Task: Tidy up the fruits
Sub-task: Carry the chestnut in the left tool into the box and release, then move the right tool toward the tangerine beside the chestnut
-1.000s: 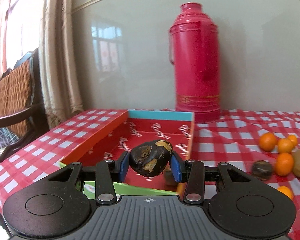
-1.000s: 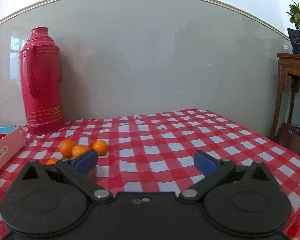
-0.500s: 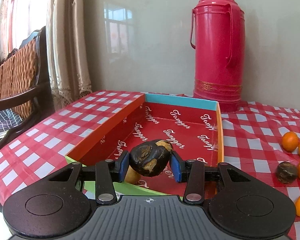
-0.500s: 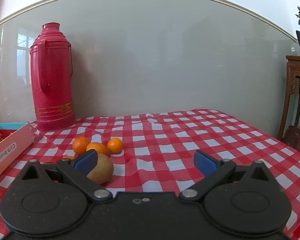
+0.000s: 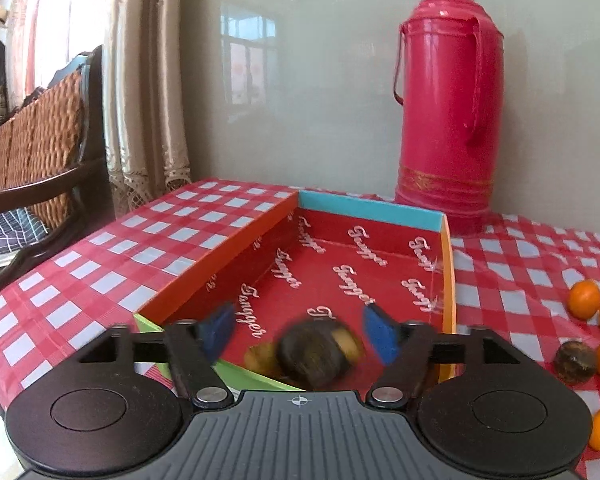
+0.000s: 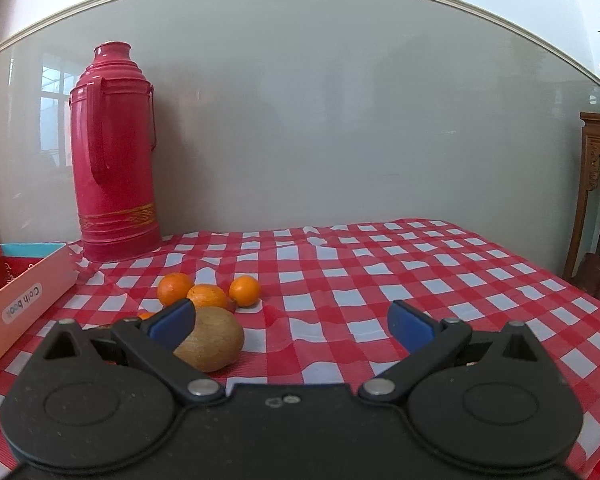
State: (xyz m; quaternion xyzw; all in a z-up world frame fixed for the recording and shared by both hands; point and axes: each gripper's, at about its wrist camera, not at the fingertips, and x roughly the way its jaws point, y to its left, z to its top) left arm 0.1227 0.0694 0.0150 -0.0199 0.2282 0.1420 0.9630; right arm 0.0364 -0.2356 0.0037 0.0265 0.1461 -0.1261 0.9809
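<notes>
While the left gripper (image 5: 298,334) hangs over the near end of the red box (image 5: 364,276), its jaws are opening, and the dark blotchy fruit (image 5: 314,352) sits blurred between the blue pads (image 5: 218,330) with clear gaps on both sides, so neither pad is touching it. The fruit's long axis looks roughly sideways across the view, with a yellowish patch at its right end, though the blur makes that hard to call. A smaller yellowish fruit (image 5: 258,358) lies just beside it on its left, inside the box. The box's long axis runs away from the camera toward the red thermos (image 5: 446,120) by the wall. Off to the right on the checked tablecloth (image 5: 100,260) there's another dark fruit (image 5: 575,361) next to some oranges (image 5: 585,299).

Over in the right wrist view, the right gripper (image 6: 292,322) has its jaws spread wide with nothing clamped. A brown kiwi (image 6: 214,340) lies on the cloth right against the left pad (image 6: 172,320), partly behind it; whether they actually touch can't be told. Its long axis runs roughly left to right, slightly tilted. Three oranges (image 6: 208,296) cluster just behind it, and the box's side wall (image 6: 28,296) shows at the left edge.
</notes>
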